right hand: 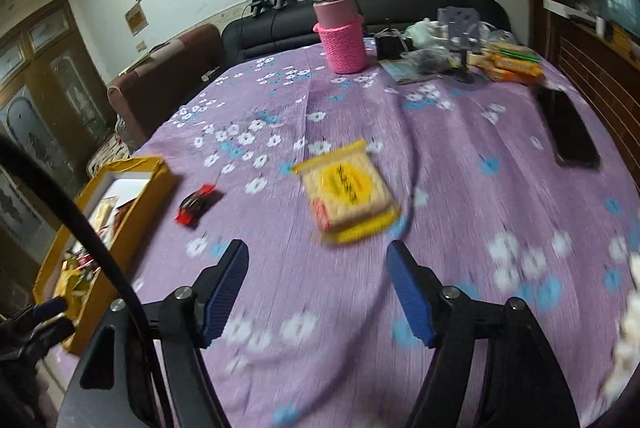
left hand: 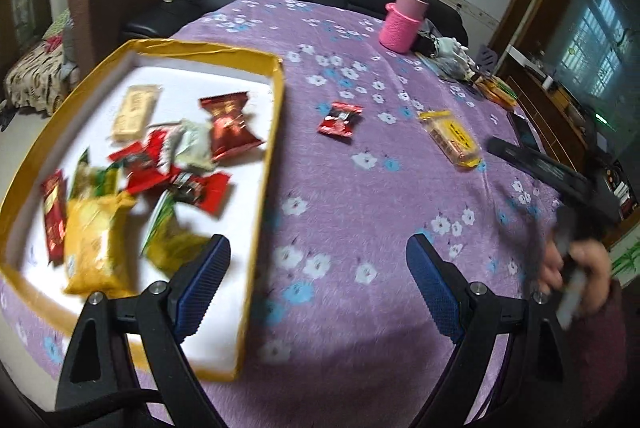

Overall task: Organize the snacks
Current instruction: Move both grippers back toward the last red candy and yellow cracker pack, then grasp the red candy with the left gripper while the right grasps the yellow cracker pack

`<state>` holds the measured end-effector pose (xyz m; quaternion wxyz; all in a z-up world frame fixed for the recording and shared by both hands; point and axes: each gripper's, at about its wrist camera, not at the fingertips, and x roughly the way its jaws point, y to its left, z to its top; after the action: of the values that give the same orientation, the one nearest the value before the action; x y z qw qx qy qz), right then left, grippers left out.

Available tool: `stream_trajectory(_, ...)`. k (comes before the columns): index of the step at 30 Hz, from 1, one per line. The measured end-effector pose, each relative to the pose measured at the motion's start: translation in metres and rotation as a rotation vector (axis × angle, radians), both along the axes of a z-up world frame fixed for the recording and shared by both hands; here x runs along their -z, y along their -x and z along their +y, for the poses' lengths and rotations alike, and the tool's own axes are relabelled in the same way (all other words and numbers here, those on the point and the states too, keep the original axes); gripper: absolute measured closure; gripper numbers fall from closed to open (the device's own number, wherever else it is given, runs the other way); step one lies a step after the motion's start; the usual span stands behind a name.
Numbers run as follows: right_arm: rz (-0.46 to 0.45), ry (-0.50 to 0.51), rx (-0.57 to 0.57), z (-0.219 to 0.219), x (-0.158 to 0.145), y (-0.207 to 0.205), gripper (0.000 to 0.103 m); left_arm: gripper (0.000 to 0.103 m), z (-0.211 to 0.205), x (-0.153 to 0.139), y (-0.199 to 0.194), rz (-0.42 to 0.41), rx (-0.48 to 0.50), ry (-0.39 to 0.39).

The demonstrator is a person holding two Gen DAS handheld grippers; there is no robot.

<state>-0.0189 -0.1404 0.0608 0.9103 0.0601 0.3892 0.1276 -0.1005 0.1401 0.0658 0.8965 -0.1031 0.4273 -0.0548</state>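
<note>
A shallow gold-rimmed box [left hand: 280, 96] with a white floor lies on the purple flowered cloth and holds several wrapped snacks. Two snacks lie loose on the cloth: a small red candy [left hand: 340, 119] right of the box and a yellow cracker pack [left hand: 452, 140] farther right. My left gripper [left hand: 318, 248] hangs open and holds nothing, its left finger over the box's near right corner. My right gripper [right hand: 316, 252] is open with nothing between its fingers, just short of the yellow cracker pack [right hand: 348, 194]. The red candy [right hand: 196, 206] lies beside the box [right hand: 156, 172].
A pink flask in a knitted sleeve [right hand: 342, 32] stands at the table's far side. Beside it lie bags, boxes and clutter [right hand: 460, 52]. A black phone [right hand: 568, 132] rests near the right edge. A hand holding the other gripper [left hand: 576, 268] shows at the right.
</note>
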Motion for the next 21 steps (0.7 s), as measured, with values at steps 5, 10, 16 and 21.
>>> stream_trajectory(5,0.064,0.086,0.017,0.012,0.023,-0.056,0.029,0.013,-0.009,-0.007,-0.037,0.004,0.051,0.001)
stream_trajectory(10,0.083,0.1,0.017,0.014,0.035,-0.073,0.027,0.014,-0.025,-0.006,-0.085,-0.001,0.139,-0.046)
stream_trajectory(16,0.099,0.07,-0.009,0.008,0.043,-0.076,0.025,0.036,-0.05,0.013,-0.142,0.066,0.245,-0.128)
stream_trajectory(21,0.095,0.104,-0.027,0.011,0.043,-0.076,0.026,0.037,-0.052,0.034,-0.178,0.131,0.208,-0.191)
